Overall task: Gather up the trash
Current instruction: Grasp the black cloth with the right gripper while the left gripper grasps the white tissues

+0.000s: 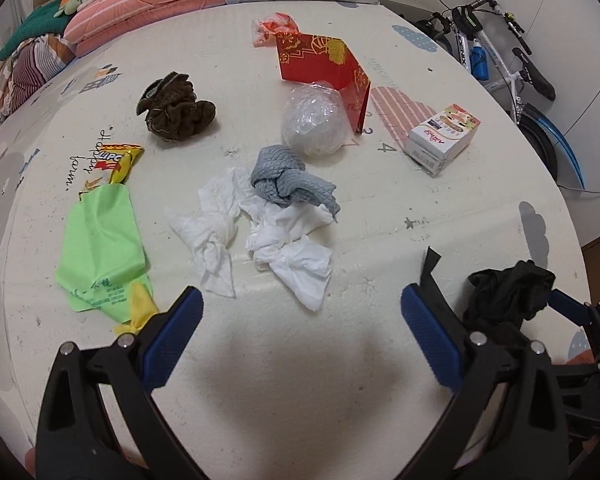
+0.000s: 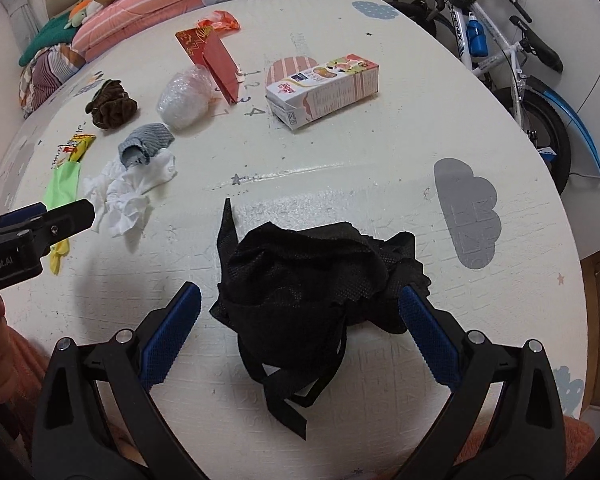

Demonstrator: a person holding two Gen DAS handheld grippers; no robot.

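Observation:
Trash lies scattered on a cream play mat (image 1: 300, 380). Crumpled white tissues (image 1: 260, 236) sit just ahead of my open left gripper (image 1: 302, 312), with nothing between its fingers. A grey sock (image 1: 288, 178) rests on the tissues. A green bag (image 1: 100, 240) and a yellow snack wrapper (image 1: 120, 158) lie to the left. A crumpled black fabric bag (image 2: 308, 276) lies between the blue pads of my open right gripper (image 2: 300, 312); the pads stand apart from its sides. The left gripper's finger (image 2: 60, 216) shows at the left edge of the right wrist view.
Farther back lie a brown scrunched cloth (image 1: 176, 110), a clear plastic ball (image 1: 314, 120), a red folded card (image 1: 324, 66), an orange wrapper (image 1: 272, 26) and a small carton (image 2: 324, 84). Folded bedding (image 1: 148, 8) lines the far left; a bicycle (image 1: 500, 52) stands at right.

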